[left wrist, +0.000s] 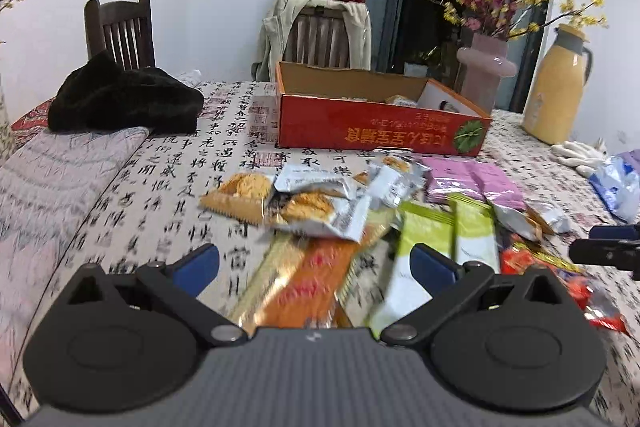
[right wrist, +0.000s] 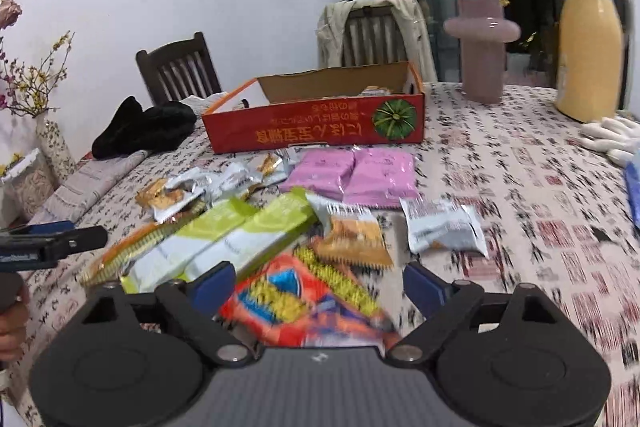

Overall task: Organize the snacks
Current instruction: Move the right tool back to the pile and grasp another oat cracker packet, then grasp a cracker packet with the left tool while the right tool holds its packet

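Snacks [right wrist: 304, 291] lie loose; both hand-held grippers, left [left wrist: 314, 263] and right [right wrist: 316, 283], released, must pick one for the box [right wrist: 320, 127] at twelve o'clock.

table [right wrist: 520, 187] with calligraphy cloth holds snack packets [right wrist: 280, 227], red box [right wrist: 316, 131], vase [right wrist: 482, 47], flask [right wrist: 590, 55], gloves [right wrist: 610, 137], black garment [right wrist: 148, 129], maybe a hat.

I see loose snack packets [right wrist: 280, 227] on the worktop [right wrist: 520, 207] before the red cardboard box [right wrist: 320, 127]; pink ceramic vase [right wrist: 482, 51] behind its right.
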Tool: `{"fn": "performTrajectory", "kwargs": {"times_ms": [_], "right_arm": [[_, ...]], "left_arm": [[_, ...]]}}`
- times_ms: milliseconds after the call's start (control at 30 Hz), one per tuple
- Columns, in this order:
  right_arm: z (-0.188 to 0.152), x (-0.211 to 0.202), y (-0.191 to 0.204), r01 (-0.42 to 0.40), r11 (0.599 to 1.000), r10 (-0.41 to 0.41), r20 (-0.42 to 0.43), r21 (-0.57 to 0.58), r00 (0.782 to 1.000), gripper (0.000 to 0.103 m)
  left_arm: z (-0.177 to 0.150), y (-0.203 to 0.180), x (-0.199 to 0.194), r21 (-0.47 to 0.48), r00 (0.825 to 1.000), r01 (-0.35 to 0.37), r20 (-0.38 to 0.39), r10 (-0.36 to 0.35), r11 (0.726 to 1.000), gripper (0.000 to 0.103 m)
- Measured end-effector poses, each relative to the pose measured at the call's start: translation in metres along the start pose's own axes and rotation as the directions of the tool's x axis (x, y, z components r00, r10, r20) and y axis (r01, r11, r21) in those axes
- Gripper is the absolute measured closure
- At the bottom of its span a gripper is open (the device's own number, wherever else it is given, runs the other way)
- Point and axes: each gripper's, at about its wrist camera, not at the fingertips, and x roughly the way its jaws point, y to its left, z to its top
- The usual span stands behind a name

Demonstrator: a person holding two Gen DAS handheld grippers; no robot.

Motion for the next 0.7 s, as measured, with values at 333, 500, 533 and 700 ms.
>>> {"fn": "performTrajectory", "kwargs": {"times_ms": [333,500,533,700], "right_arm": [[0.026,0.07,-0.029,-0.048,0.997,0.055,-0.102,0.063,0.993,0.031],[0.027,0.089,-0.037,-0.063,0.995,0.071,-0.11,0.076,0.991,0.047],[0.028,0.09,-0.038,-0.07,0.995,0.078,-0.109,0.078,0.991,0.047],[0.025,0.093,-0.029,-0.057,0.998,0.057,-0.1,0.008,0.993,0.046]], "left_arm": [[0.029,0.01,0.05,0.012,0.999,0.022,-0.049,-0.021,1.0,0.005],[0.034,0.001,0.074,0.055,0.992,0.088,-0.101,-0.082,0.995,0.014],[0.034,0.0,0.079,0.059,0.991,0.08,-0.111,-0.074,0.995,0.015],[0.037,0.002,0.095,0.035,0.984,0.093,-0.153,-0.086,0.995,0.02]]}}
